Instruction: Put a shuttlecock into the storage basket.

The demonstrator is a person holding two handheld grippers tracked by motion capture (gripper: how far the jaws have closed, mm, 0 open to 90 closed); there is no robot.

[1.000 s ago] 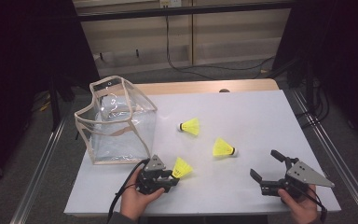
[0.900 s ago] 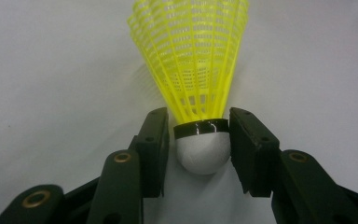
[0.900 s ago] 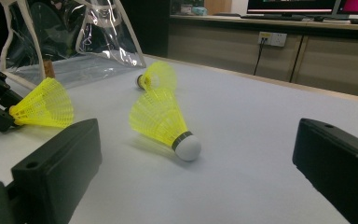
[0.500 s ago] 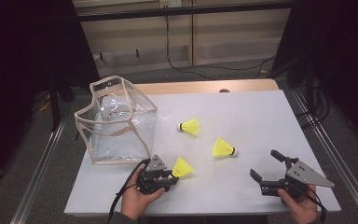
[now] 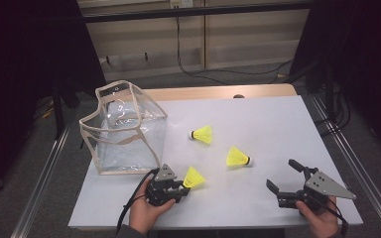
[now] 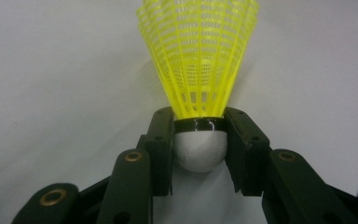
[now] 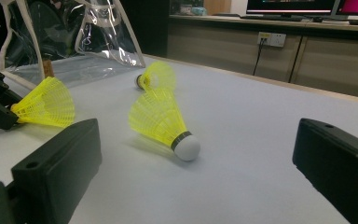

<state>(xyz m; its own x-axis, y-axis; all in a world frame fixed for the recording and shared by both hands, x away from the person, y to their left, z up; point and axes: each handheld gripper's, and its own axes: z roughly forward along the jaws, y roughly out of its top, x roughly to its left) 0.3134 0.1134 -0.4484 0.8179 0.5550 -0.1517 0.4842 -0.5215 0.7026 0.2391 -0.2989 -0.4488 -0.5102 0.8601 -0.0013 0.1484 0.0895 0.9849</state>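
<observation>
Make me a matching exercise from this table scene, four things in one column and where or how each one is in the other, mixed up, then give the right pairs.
Column one:
1. left gripper
2. right gripper
3. clear bag
4. middle shuttlecock

Column two:
A. lying on its side on the white table, untouched
B. jaws wide open with nothing between them
C. standing at the table's left side, top open
D. closed on the white cork of the near shuttlecock

Pairs: 1-D, 2-B, 3-C, 4-A
</observation>
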